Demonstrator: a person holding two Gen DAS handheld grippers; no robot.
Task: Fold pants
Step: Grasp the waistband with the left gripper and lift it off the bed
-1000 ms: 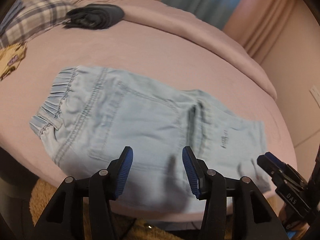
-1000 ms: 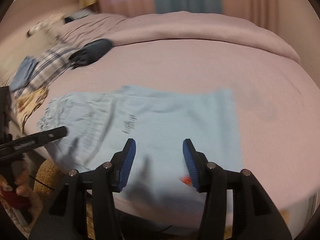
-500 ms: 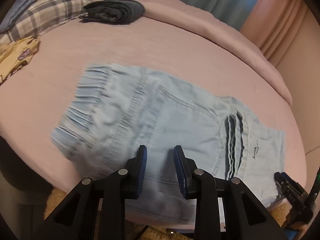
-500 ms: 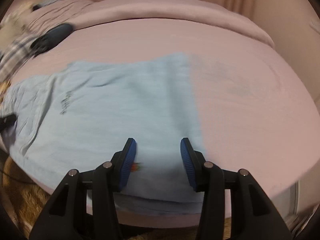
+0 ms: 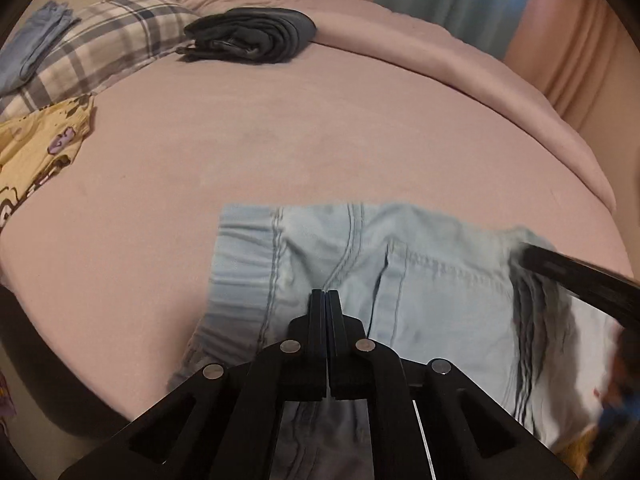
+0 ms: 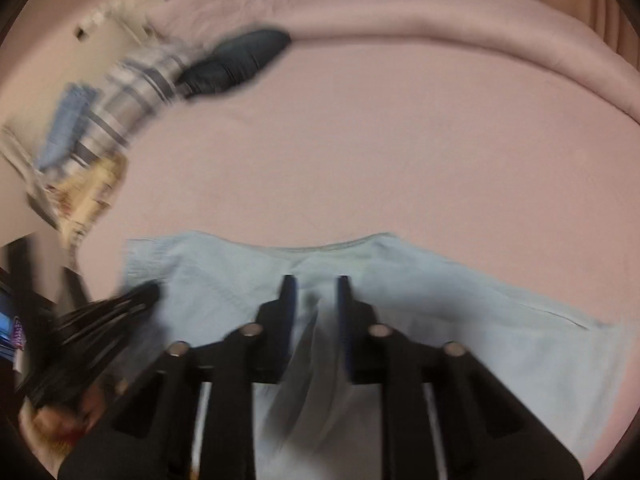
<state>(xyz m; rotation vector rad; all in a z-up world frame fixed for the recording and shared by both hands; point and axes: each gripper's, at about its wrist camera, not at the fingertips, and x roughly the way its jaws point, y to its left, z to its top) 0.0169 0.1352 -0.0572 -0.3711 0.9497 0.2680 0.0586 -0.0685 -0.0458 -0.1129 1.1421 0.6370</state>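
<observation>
Light blue denim pants (image 5: 440, 280) lie at the near edge of the pink bed, folded lengthwise, elastic waistband to the left. My left gripper (image 5: 325, 300) is shut on the pants' near edge by the waistband. In the right wrist view the pants (image 6: 460, 300) spread across the bottom, blurred. My right gripper (image 6: 314, 292) has its jaws a small gap apart with a fold of the fabric between them. The right gripper's dark finger (image 5: 576, 276) shows in the left wrist view, over the pants.
The pink bed sheet (image 5: 320, 140) stretches far behind the pants. A rolled dark garment (image 5: 252, 36) lies at the back. A plaid pillow (image 5: 100, 44) and a yellow printed cloth (image 5: 36, 152) lie at the left. Curtains hang behind.
Both grippers dropped to the pants' near edge. The left closed fully on the fabric; the right narrowed around a fold. The pants' near edge now looks lifted and bunched.
</observation>
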